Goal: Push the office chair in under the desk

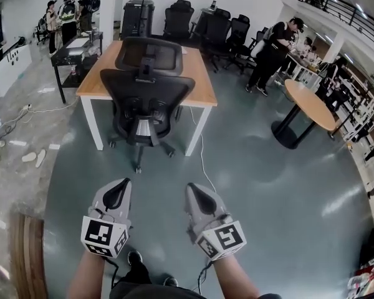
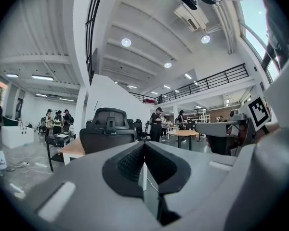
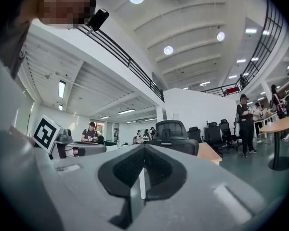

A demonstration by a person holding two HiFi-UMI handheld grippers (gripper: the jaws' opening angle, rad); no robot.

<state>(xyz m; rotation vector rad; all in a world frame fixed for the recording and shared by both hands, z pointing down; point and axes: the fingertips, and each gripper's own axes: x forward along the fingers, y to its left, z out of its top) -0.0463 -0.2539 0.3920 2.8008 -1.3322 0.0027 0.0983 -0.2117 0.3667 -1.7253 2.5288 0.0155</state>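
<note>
Though the office chair [image 1: 146, 95] stands at the bench's [image 1: 199, 83] near edge — wheels just outside it, either home or one shove short — left gripper [image 1: 121, 182] and right gripper [image 1: 191, 186] hang well back, closed on nothing.

Looked like a big open-plan office hall, honestly. There was a wood-topped surface [image 1: 199, 86] with a black mesh office chair [image 1: 146, 98] at it, spare chairs [image 1: 218, 27] parked along the back wall, a round table [image 1: 308, 101], a railed mezzanine [image 1: 324, 2] overhead, a glossy grey floor [image 1: 249, 185], and people [image 1: 274, 48] standing around.
</note>
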